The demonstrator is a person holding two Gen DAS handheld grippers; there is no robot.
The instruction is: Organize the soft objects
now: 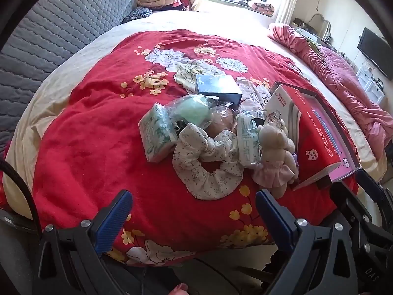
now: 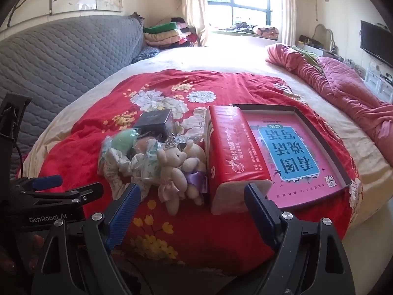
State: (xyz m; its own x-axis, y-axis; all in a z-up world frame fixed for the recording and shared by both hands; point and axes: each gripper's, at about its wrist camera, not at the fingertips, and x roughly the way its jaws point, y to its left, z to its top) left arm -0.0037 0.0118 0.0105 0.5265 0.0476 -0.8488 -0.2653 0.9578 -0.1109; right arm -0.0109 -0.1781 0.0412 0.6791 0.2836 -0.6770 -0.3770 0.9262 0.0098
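A pile of soft things lies on the red floral blanket [image 1: 98,135]: a floral scrunchie [image 1: 206,162], two green tissue packs [image 1: 157,132], bagged green and peach sponges [image 1: 194,110], and small plush bears [image 1: 275,152] [image 2: 176,169]. A red tissue pack [image 2: 231,157] leans on a shallow box tray [image 2: 319,132] holding a pink book [image 2: 289,157]. My left gripper [image 1: 194,206] is open, just short of the scrunchie. My right gripper [image 2: 191,196] is open, in front of the bears and the red pack. The left gripper also shows in the right wrist view [image 2: 49,184].
A dark box [image 1: 218,86] lies behind the pile. A crumpled pink quilt [image 1: 343,78] lies along the bed's right side. A grey quilted headboard [image 1: 61,29] stands at the left. Folded clothes [image 2: 167,34] are stacked near the window. The bed edge is just below both grippers.
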